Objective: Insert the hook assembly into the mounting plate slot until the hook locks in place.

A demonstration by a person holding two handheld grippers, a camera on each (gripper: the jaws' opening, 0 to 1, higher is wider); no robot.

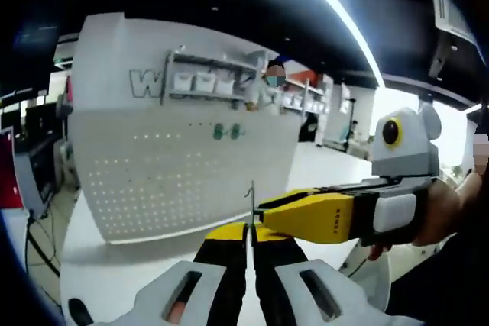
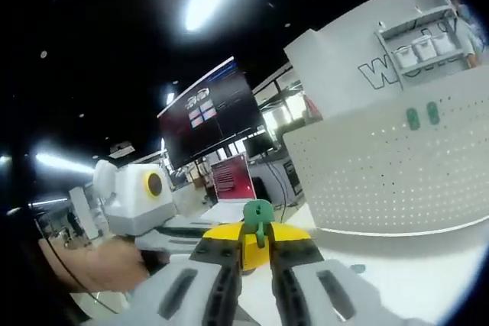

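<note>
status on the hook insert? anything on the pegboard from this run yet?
Two green hooks already sit on the pegboard; whether from this run, can't tell. In hand: the right gripper is shut on a green hook piece, and the left gripper pinches a thin metal wire. Left: joining, inserting, locking.

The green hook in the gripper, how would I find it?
Find the white pegboard, then look down to the right gripper with yellow and black jaws. The green hook is pinched between their tips. The two green pieces are high on the pegboard; this one is off the board.
</note>
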